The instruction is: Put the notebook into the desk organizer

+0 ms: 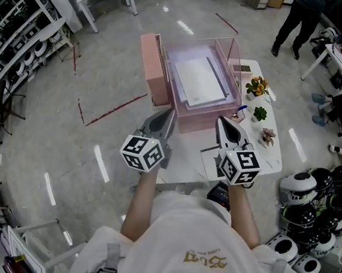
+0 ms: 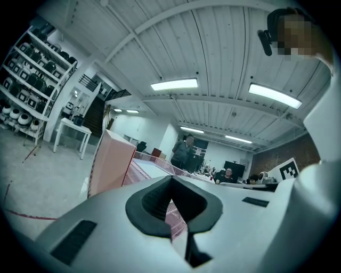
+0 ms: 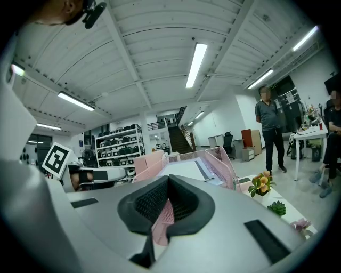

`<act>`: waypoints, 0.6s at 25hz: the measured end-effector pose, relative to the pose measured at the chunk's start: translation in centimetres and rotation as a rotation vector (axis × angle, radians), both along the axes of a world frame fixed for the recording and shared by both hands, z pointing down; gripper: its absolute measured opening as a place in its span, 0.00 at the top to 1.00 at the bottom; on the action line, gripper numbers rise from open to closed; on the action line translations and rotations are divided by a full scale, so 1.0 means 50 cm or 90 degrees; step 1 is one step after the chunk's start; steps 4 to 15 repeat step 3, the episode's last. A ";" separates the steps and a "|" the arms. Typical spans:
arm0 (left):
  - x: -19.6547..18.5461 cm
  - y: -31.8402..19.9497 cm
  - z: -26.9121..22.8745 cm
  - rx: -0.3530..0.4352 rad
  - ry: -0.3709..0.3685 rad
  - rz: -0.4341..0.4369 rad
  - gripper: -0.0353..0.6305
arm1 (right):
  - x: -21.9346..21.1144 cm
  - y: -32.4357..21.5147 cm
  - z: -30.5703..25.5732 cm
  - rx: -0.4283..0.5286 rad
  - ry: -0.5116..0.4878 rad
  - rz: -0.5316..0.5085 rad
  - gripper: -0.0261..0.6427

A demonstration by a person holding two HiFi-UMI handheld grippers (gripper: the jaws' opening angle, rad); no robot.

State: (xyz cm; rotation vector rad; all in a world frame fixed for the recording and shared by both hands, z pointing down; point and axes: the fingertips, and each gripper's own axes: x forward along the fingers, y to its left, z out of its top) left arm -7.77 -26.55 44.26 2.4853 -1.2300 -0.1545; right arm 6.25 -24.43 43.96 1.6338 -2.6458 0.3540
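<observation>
White surface carries the pink desk organizer, the notebook lying flat inside; small potted plants stand at its right. My left gripper and right gripper hover side by side before it, jaws closed, empty.

The desk organizer is pink, finely perforated mesh with a matt look, and its tall side panels are clear, pink-tinted and glossy. The notebook shows a smooth, matt white cover and a wire spiral along one edge. The counter is smooth white; the floor is polished grey and mirrors the lights. The left hand-held gripper and the right hand-held gripper have matt grey plastic shells and black ribbed pads.
</observation>
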 end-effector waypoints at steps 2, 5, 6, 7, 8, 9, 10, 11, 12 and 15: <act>0.001 0.000 -0.003 0.001 0.000 0.000 0.92 | 0.000 0.002 -0.002 0.001 -0.001 -0.002 0.95; 0.001 0.001 -0.004 0.002 0.000 0.001 0.92 | -0.001 0.002 -0.002 0.001 -0.002 -0.003 0.95; 0.001 0.001 -0.004 0.002 0.000 0.001 0.92 | -0.001 0.002 -0.002 0.001 -0.002 -0.003 0.95; 0.001 0.001 -0.004 0.002 0.000 0.001 0.92 | -0.001 0.002 -0.002 0.001 -0.002 -0.003 0.95; 0.001 0.001 -0.004 0.002 0.000 0.001 0.92 | -0.001 0.002 -0.002 0.001 -0.002 -0.003 0.95; 0.001 0.001 -0.004 0.002 0.000 0.001 0.92 | -0.001 0.002 -0.002 0.001 -0.002 -0.003 0.95; 0.001 0.001 -0.004 0.002 0.000 0.001 0.92 | -0.001 0.002 -0.002 0.001 -0.002 -0.003 0.95; 0.001 0.001 -0.004 0.002 0.000 0.001 0.92 | -0.001 0.002 -0.002 0.001 -0.002 -0.003 0.95; 0.001 0.001 -0.004 0.002 0.000 0.001 0.92 | -0.001 0.002 -0.002 0.001 -0.002 -0.003 0.95; 0.001 0.001 -0.004 0.002 0.000 0.001 0.92 | -0.001 0.002 -0.002 0.001 -0.002 -0.003 0.95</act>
